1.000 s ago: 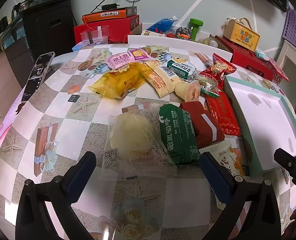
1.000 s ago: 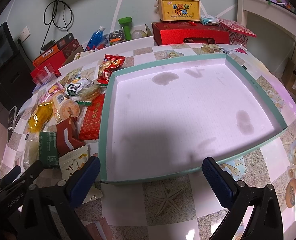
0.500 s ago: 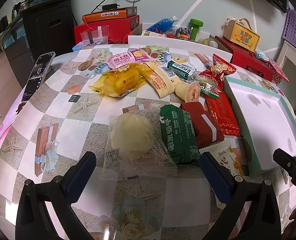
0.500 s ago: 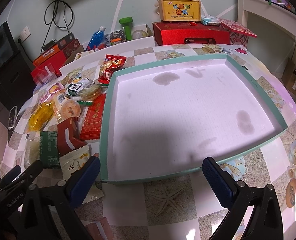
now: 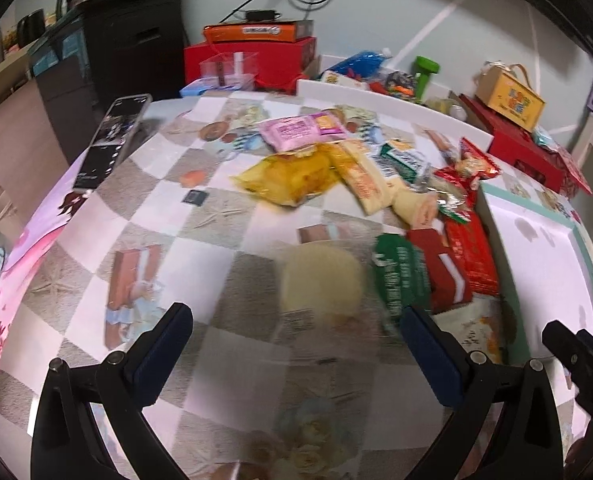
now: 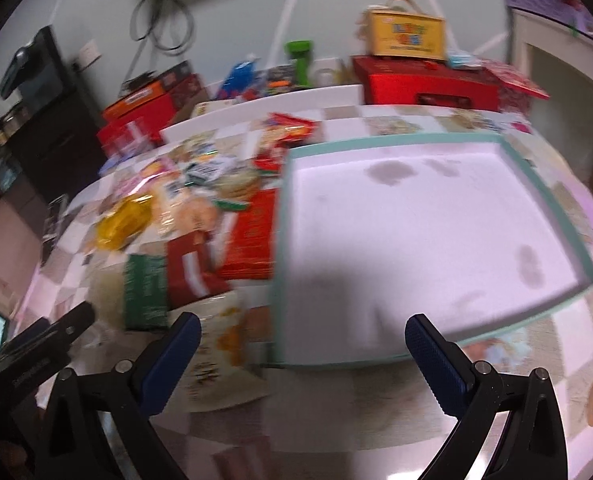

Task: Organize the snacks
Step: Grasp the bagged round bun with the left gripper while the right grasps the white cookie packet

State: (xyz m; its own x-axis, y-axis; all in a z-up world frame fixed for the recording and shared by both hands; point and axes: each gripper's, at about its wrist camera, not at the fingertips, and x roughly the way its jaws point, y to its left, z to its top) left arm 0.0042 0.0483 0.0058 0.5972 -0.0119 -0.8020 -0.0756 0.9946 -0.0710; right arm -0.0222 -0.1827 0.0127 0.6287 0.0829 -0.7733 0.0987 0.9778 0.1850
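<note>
Snacks [image 5: 396,236] beside tray [image 6: 508,156] | left tool [image 5: 296,334] agape, right tool [image 6: 302,340] agape | phone [image 5: 112,140] only in left view

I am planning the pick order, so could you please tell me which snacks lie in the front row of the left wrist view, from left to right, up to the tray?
Pale yellow round bun in a clear wrapper → dark green flat packet → dark red packet with a white stripe → bright red flat packet → teal-rimmed white tray.

left gripper [image 5: 296,334]: black frame, blue ribbed pads, silver screws | right gripper [image 6: 302,338]: same
</note>
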